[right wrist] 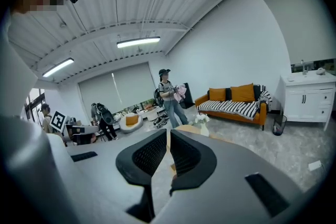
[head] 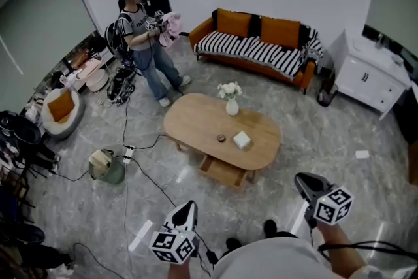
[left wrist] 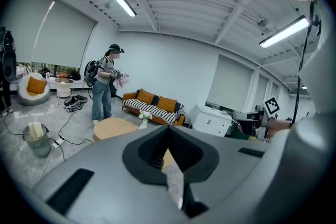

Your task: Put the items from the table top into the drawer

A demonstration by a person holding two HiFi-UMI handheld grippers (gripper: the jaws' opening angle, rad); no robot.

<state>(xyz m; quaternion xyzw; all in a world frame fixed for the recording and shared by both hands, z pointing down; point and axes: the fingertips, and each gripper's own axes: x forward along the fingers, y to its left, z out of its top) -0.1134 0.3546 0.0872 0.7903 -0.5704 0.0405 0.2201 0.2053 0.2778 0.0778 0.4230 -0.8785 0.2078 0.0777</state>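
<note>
A: Quick status. Left gripper [head: 188, 206] is clenched with nothing in it. Right gripper [head: 302, 181] is clenched too, also empty. We hold both out in front of us, well apart from the table [head: 196, 115].

B: Agreed. Items?

A: White box [head: 241, 140] and a small dark round thing [head: 221, 138] sit near each other on the tabletop, toward our side. The vase [head: 232, 106] with white flowers stands further back. Nothing picked up yet.

B: Drawer?

A: The drawer [head: 223, 172] under the table's near edge looks pulled out, so we judge the step is the approach, then the first pick.

B: How do we do it well?

A: We walk up on the drawer side, mind the cable [head: 140, 170] on the floor to our left, and spread the jaws before reaching down. Box first, probably: it's near the drawer and has flat sides, so an easy pinch.

B: Round thing?

A: Too small to tell what it is. It sits low, so we'd come down steeply and pinch across it. The vase looks top-heavy, so we grip the body and keep it upright.

B: Other person [head: 145, 42]?

A: Far side of the room, not in our way.
</note>
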